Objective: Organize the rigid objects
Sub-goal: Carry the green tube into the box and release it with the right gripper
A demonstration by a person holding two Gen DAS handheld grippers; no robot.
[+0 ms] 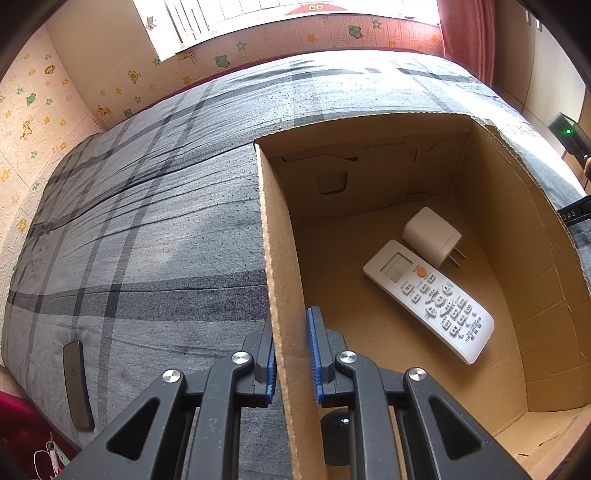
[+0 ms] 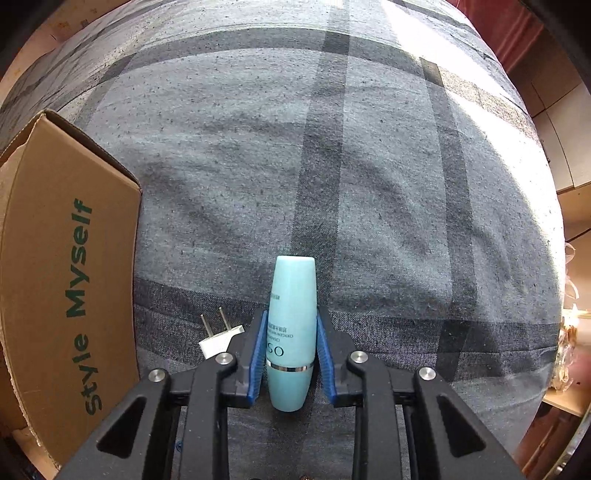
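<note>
An open cardboard box stands on the grey plaid bed. Inside lie a white remote control and a white charger plug. My left gripper is shut on the box's left wall, one finger outside and one inside. In the right wrist view my right gripper is shut on a turquoise bottle that lies along the fingers just above the bed. A second white plug lies on the bed just left of it. The box's outer side reads "Style Myself".
A dark phone lies near the bed's left edge. A small black round object sits in the box under my left gripper. Wallpapered walls and a window bound the far side. A red curtain hangs at the right.
</note>
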